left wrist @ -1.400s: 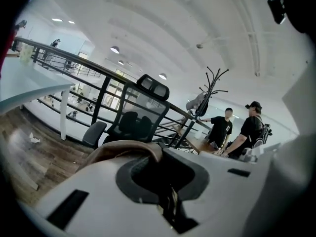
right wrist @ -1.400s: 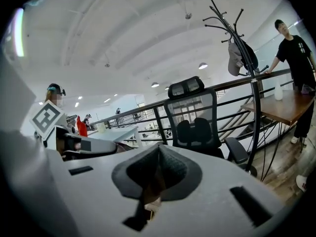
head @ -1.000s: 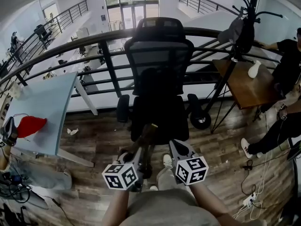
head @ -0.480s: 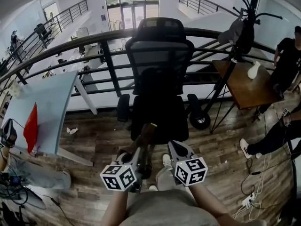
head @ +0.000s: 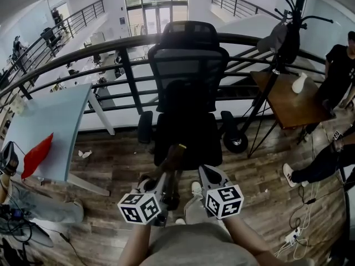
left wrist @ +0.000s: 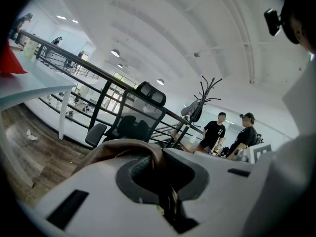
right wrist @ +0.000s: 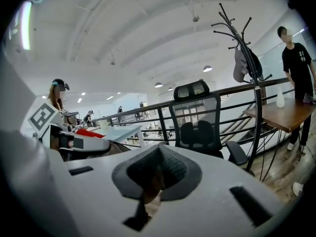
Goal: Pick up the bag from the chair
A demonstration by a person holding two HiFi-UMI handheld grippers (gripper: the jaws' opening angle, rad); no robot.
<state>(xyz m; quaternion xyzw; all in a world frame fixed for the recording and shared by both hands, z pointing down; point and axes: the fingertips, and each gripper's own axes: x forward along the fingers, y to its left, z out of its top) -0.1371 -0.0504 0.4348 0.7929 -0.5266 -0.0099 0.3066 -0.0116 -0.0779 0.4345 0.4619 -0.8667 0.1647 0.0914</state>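
A black office chair stands in front of me against a black railing; its seat is bare. A brown bag hangs just before the seat's front edge, clear of the chair. My left gripper is shut on it: in the left gripper view its brown strap drapes over the closed jaws of the left gripper. My right gripper is close beside it on the right. In the right gripper view the right gripper has its jaws together and no clear hold on anything.
A pale blue table with a red object stands at the left. A coat stand and a wooden table are at the right, with people beside them. Cables lie on the wooden floor.
The red object on the blue table has shifted and changed shape. The people at the right have moved. Both grippers and the bag have hardly moved.
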